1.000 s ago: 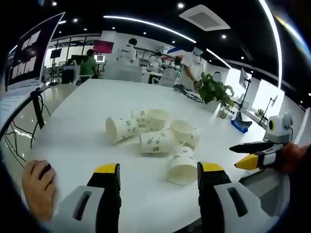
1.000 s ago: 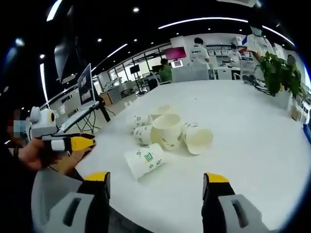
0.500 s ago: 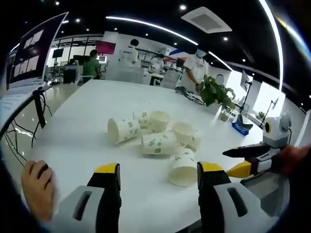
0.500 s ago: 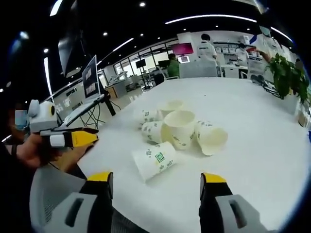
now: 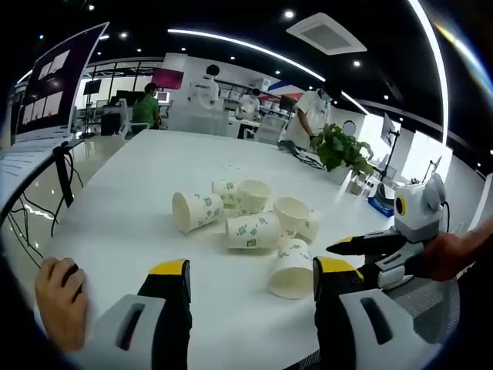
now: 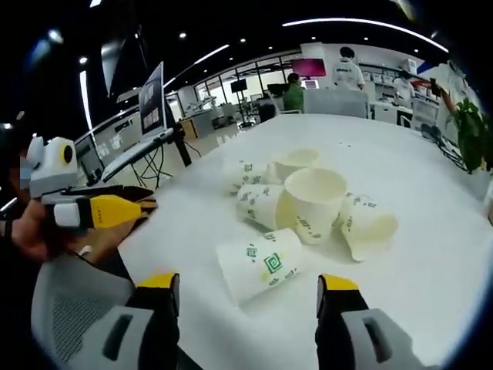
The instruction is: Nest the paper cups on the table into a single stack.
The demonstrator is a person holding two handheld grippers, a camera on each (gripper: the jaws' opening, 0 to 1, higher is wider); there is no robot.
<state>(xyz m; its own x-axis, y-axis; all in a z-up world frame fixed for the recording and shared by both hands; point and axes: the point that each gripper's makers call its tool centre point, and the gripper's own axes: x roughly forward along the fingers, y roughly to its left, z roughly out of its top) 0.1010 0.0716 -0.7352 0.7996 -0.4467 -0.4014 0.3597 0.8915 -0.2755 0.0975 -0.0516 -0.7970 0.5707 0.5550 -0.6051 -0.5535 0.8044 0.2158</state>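
Several white paper cups with green logos lie in a loose cluster on the white table [image 5: 131, 193]. In the left gripper view one cup lies on its side [image 5: 196, 210], another lies nearer [image 5: 252, 230], and a third [image 5: 291, 270] lies closest, just ahead of my right jaw. My left gripper [image 5: 253, 279] is open and short of the cups. My right gripper [image 5: 347, 248] comes in from the right, close to the nearest cup. In the right gripper view my right gripper [image 6: 248, 289] is open, with a lying cup [image 6: 262, 266] just ahead of it and an upright cup [image 6: 316, 202] behind. The left gripper [image 6: 115, 210] shows at the left.
A person's hand [image 5: 62, 301] rests at the table's near left edge. A potted plant [image 5: 339, 146] stands at the far right and a screen on a stand [image 5: 46, 85] at the left. A mesh chair [image 5: 431, 301] is by the right edge. People stand beyond the table.
My right gripper has moved in toward the cups, which now look larger in its view. The cups have not moved and both grippers remain open.
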